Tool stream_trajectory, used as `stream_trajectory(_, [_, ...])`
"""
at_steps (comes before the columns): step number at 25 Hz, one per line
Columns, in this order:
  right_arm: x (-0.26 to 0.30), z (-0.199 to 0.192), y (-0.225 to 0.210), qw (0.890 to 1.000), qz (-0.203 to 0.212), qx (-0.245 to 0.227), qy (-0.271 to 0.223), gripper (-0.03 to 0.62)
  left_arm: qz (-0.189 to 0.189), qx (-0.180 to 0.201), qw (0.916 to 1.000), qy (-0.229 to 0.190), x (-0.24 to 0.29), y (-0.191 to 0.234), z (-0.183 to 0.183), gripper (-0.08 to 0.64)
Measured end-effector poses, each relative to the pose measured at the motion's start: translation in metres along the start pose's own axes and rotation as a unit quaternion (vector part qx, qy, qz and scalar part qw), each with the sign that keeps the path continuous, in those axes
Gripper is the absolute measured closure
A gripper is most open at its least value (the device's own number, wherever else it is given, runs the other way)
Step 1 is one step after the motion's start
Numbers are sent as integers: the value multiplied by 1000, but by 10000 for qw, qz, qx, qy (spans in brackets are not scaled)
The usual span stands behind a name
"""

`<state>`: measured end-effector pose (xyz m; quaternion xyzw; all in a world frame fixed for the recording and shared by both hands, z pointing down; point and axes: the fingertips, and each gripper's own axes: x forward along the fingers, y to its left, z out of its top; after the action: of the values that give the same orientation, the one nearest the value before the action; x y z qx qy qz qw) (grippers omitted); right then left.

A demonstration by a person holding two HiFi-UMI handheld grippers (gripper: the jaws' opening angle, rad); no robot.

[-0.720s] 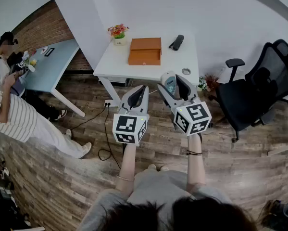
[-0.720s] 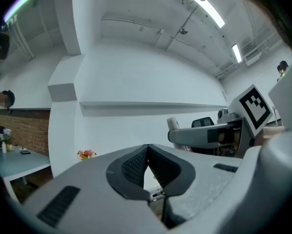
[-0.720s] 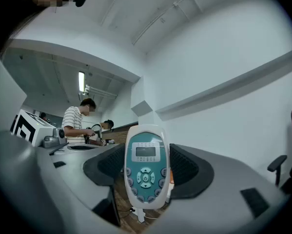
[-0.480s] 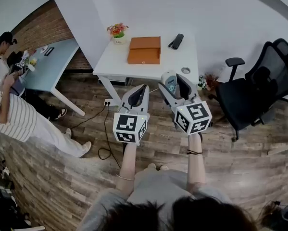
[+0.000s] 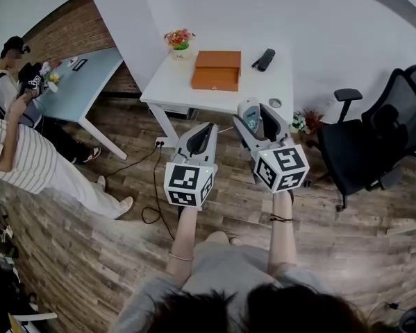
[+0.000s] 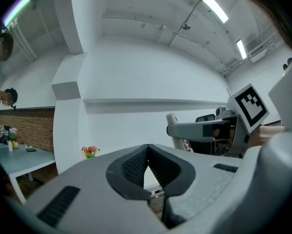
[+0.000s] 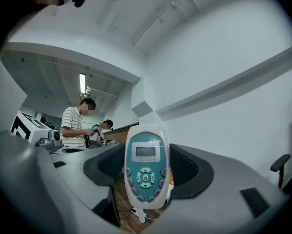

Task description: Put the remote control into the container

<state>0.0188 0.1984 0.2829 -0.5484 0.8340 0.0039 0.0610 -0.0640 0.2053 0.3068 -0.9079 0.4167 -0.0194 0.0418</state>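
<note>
Far left: a person in a striped shirt stands by a pale blue table, busy with something of their own.

Middle: white table against the wall. On it a small pot of flowers, then a flat orange container; whether its lid is on I cannot tell from here.

Left gripper: held level over the wood floor, short of the white table. Jaws clenched tip to tip, nothing between them.

Right gripper: just beside it, tipped slightly upward. Jaws spread wide and clamped on the remote control, a white and teal handset standing upright with screen and buttons facing back toward the holder. The pads press its two long edges at about button height. It is in the air, well apart from the container.

Handling, as I judge it: light, rigid plastic, smooth-sided, so it may slip or swivel if the grip eases. The long edges are the right hold, since pressing the face would bear on the buttons.

Right of the container: a black remote lies on the tabletop. Far right: black office chair.
</note>
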Motion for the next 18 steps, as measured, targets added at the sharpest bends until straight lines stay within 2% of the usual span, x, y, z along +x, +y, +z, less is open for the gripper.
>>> stream_trajectory(5, [9,-6,-10,9999,36,117,23,311,93,-20,9999,119,11,8,-8,557])
stream_trajectory(11, [33,-21,-29,9997,44,217,138,311,18,-81,9997,249,38,17,-21,557])
stream_trajectory(18, [73,-37,-58,9995,128,-17,288,311,-33,-265,9994,231,93,38,-42,557])
